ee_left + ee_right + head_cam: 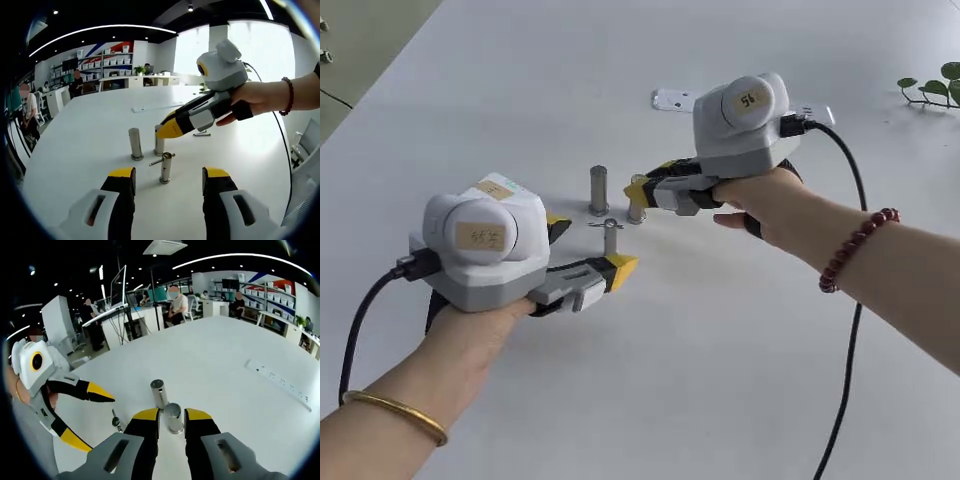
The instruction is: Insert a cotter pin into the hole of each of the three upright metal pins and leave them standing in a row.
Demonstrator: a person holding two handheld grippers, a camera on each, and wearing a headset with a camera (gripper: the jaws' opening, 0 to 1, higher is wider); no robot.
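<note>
Three upright metal pins stand close together on the white table [520, 90]. The nearest pin [611, 240] [165, 169] has a cotter pin [596, 224] [156, 162] through its top. It stands between the spread jaws of my open left gripper [590, 243] [168, 175], untouched. A bare pin [598, 190] [134, 144] [159, 393] stands farthest back. My right gripper [638, 190] [172, 415] is shut on the third pin [636, 212] [173, 418], its yellow-tipped jaws pressing both sides near the top.
A white power strip [675, 100] [280, 380] lies behind the right gripper. A small metal part [202, 133] lies on the table past the pins. A plant sprig [930, 90] sits at the far right edge. Black cables trail from both grippers.
</note>
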